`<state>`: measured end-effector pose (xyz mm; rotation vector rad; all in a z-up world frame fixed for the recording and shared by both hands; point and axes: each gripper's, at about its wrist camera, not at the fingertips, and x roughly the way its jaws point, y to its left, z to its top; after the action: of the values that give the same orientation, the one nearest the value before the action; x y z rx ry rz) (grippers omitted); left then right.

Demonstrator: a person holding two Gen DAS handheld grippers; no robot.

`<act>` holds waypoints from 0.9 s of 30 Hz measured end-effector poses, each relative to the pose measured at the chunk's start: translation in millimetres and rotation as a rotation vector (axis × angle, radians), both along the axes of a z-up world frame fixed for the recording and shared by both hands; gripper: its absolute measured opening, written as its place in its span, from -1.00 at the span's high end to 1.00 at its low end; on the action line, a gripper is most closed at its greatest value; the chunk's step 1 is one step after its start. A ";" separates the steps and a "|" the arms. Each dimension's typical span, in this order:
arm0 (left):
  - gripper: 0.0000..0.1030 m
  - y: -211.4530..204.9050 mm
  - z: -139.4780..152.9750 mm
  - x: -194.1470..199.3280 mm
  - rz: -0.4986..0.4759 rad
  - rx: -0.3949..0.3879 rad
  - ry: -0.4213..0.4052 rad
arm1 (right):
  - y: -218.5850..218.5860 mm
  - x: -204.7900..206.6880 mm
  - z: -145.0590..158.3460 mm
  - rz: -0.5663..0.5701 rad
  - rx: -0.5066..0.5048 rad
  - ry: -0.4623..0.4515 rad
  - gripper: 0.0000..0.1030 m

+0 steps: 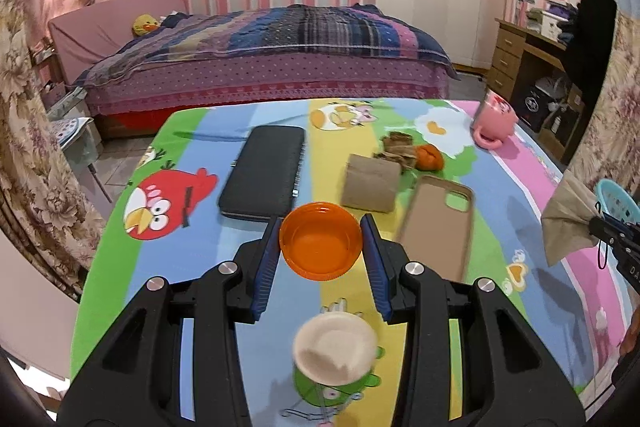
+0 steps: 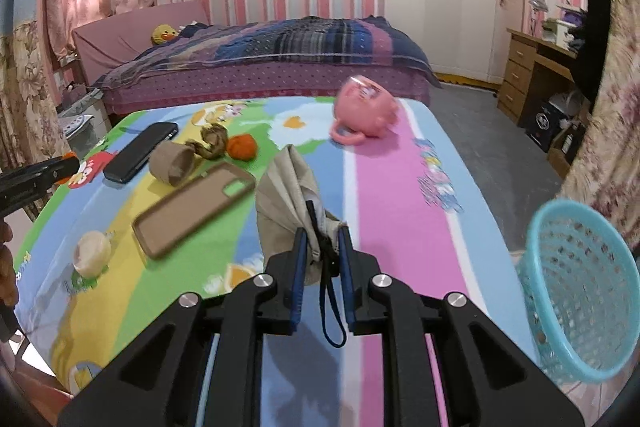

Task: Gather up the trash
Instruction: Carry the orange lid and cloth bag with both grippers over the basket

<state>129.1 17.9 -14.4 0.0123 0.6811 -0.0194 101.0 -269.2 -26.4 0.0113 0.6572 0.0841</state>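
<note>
Both cameras ride just behind their grippers' black fingers and look down at a slant over the table with the bright cartoon-print cloth (image 1: 208, 259), facing the bed with the purple plaid quilt (image 1: 272, 39) and the pink-striped wall beyond. The left view sits close over the table's near middle, while the right view hangs off toward the table's right edge, near enough for the light blue plastic mesh basket (image 2: 580, 291) to loom at its side. They share most of the tabletop: the tan phone case (image 1: 438, 227), the cardboard tube (image 2: 173, 163), the overturned pink mug (image 2: 366, 111) and the black rectangular case (image 1: 264, 173).
</note>
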 end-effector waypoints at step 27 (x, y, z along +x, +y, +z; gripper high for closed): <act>0.24 -276.8 30.7 -6.5 -0.507 -0.067 -0.086 | -211.6 -102.8 35.8 -0.423 0.001 -0.129 0.68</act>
<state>122.6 -258.9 16.3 0.1207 0.5771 -0.5262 -1.8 -480.7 9.4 0.1446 0.5141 -0.3203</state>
